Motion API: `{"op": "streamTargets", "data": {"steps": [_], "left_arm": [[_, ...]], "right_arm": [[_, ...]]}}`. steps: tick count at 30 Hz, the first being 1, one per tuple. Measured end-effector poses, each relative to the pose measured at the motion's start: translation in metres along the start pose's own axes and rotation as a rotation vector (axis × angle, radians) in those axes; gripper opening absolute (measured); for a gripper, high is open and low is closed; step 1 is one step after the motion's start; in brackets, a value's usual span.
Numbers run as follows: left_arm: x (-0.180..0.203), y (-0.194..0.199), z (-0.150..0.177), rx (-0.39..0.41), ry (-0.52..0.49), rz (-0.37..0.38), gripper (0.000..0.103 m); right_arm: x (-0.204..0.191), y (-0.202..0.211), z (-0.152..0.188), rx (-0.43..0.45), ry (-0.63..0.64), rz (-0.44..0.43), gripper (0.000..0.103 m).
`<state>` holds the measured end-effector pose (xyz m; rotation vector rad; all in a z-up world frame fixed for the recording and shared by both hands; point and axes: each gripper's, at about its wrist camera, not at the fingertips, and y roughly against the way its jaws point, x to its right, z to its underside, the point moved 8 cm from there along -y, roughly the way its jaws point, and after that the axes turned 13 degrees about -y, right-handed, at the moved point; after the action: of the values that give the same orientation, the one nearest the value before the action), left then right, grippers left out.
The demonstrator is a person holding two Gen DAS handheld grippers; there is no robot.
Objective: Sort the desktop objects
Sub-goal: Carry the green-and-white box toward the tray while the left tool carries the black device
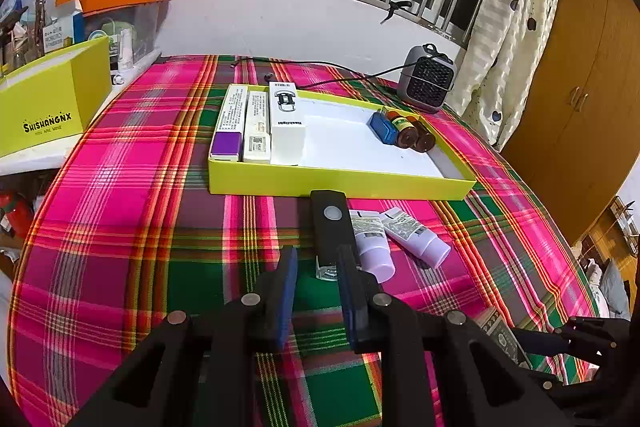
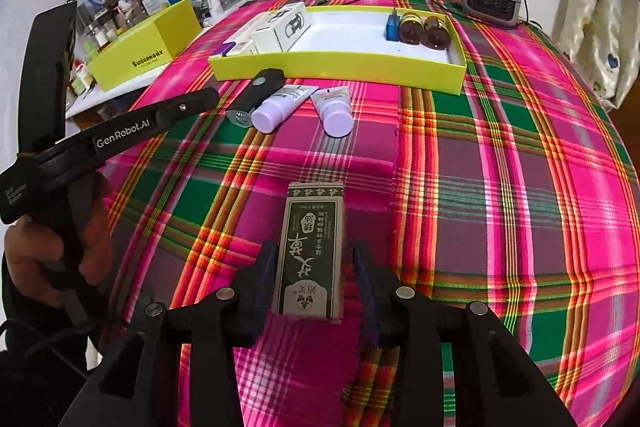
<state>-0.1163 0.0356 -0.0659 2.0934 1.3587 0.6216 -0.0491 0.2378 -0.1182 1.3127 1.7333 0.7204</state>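
My right gripper (image 2: 312, 263) stood open astride the dark green printed cardboard box (image 2: 312, 251), which lay flat on the pink-and-green plaid tablecloth (image 2: 500, 187), pads clear of its sides. My left gripper (image 1: 316, 271) hung empty, jaws slightly apart, near the black flashlight (image 1: 332, 223) before the shallow lime-yellow cardboard tray (image 1: 340, 183).

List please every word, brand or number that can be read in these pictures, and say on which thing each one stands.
"SHISHANGNX": on the side of the yellow box at the left.
"GenRobot.AI": on the arm of the left tongs.
Green box between the right tongs: large Chinese characters, upside down; I cannot read them surely.
Three boxes in the yellow tray, two tubes: print too small.
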Motion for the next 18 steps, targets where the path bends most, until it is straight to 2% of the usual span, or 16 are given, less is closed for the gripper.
{"op": "streamTargets", "data": {"steps": [3, 9, 18], "left_arm": [[0.001, -0.003, -0.001, -0.002, 0.003, 0.009, 0.027], [0.002, -0.013, -0.006, -0.016, 0.006, 0.007, 0.032], [0.011, -0.032, -0.014, -0.049, -0.041, -0.005, 0.032]], "right_arm": [[0.002, 0.001, -0.002, 0.011, 0.003, -0.006, 0.038], [0.009, 0.001, -0.008, 0.03, -0.003, -0.009, 0.034], [0.026, -0.001, -0.017, 0.05, -0.029, 0.002, 0.033]]}}
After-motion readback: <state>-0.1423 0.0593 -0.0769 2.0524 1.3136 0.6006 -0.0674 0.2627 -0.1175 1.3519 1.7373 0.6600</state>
